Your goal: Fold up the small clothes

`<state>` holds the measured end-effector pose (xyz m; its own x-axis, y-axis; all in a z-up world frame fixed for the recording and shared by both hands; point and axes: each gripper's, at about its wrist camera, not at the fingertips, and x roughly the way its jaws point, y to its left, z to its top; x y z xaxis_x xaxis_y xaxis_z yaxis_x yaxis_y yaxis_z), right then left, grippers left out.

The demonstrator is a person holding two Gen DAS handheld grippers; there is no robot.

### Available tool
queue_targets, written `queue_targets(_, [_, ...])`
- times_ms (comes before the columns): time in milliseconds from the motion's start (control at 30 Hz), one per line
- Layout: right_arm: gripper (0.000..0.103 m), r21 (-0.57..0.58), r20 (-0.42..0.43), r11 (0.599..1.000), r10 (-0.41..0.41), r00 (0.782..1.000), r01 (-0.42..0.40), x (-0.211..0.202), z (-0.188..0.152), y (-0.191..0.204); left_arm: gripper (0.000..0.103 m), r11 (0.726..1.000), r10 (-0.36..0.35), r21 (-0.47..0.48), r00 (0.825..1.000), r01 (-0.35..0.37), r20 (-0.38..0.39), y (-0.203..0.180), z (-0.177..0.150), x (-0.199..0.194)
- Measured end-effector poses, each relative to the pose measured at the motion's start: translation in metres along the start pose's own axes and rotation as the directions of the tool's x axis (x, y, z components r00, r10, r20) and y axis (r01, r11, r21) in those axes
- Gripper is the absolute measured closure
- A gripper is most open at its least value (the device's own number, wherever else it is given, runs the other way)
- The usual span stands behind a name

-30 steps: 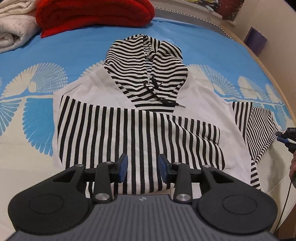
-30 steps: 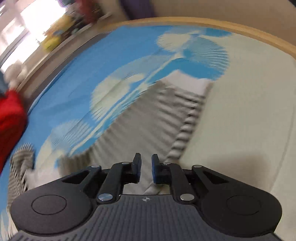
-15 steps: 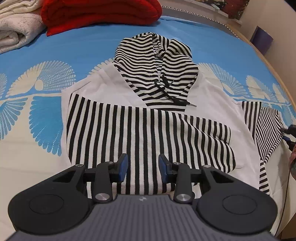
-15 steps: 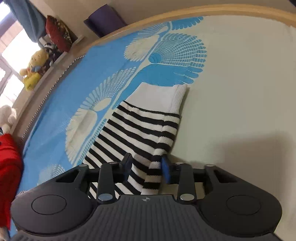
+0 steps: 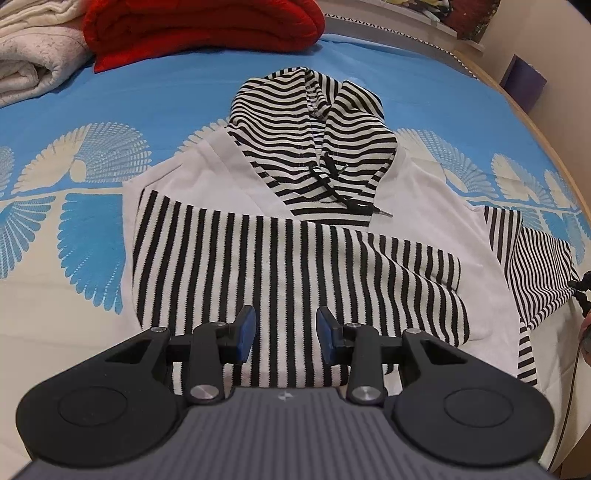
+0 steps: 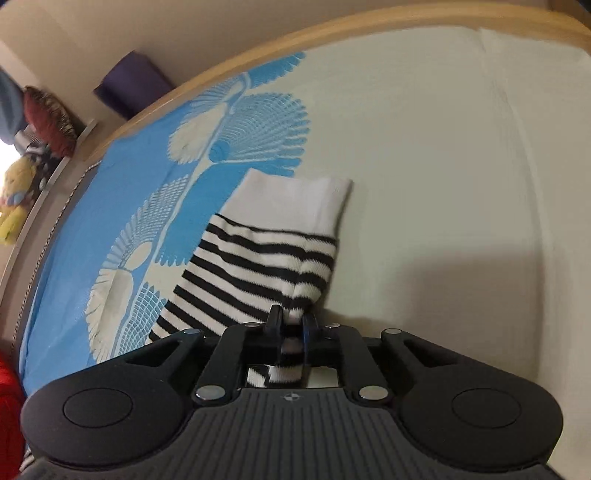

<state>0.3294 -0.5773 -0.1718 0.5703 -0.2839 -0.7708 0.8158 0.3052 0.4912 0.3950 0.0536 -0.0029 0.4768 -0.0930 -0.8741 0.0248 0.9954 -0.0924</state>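
Note:
A small black-and-white striped hoodie [image 5: 295,258] lies flat on the bed, hood away from me, one sleeve folded across its chest. My left gripper [image 5: 285,332] is open and empty, hovering over the hoodie's lower hem. The other striped sleeve [image 6: 258,266] with its white cuff [image 6: 291,203] stretches out to the right. My right gripper [image 6: 293,319] is shut on that sleeve near its lower edge; the cloth bunches between the jaws. The same sleeve shows in the left wrist view [image 5: 535,273] at the right edge.
The bed has a blue and cream patterned sheet [image 5: 92,155]. A folded red blanket [image 5: 199,29] and a cream blanket [image 5: 33,55] lie at the far left. The wooden bed edge [image 6: 332,40] curves along the right, with a purple box [image 6: 133,83] beyond.
My right gripper came down on the outstretched sleeve and closed on it. My left gripper stayed open and drifted slightly over the hem.

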Motion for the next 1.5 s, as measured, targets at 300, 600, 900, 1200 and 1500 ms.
queue_targets(300, [0.099, -0.254, 0.186, 0.967, 0.077, 0.979, -0.027, -0.054, -0.015, 0.063, 0.063, 0.995, 0.033, -0.093, 0.999, -0.03, 0.034, 0.034, 0.008, -0.015])
queue_targets(600, [0.099, -0.795, -0.149, 0.425, 0.554, 0.819, -0.432, -0.18, -0.177, 0.207, 0.063, 0.962, 0.063, -0.272, 0.995, -0.041, 0.074, 0.097, 0.018, -0.043])
queue_targets(900, [0.085, -0.633, -0.728, 0.164, 0.203, 0.654, -0.756, -0.22, -0.335, 0.222, 0.063, 0.937, 0.016, -0.349, 0.997, 0.012, 0.077, 0.121, 0.016, -0.054])
queue_targets(1200, [0.064, -0.594, -0.555, 0.62, 0.146, 0.819, -0.513, -0.173, -0.277, 0.191, 0.063, 0.946, 0.002, -0.325, 1.0, 0.001, 0.009, 0.101, 0.009, -0.023])
queue_targets(1500, [0.064, -0.514, -0.581, 0.755, 0.043, 0.813, -0.407, -0.134, -0.26, 0.167, 0.063, 0.914, -0.005, -0.404, 0.997, -0.028, -0.078, 0.112, 0.005, 0.032])
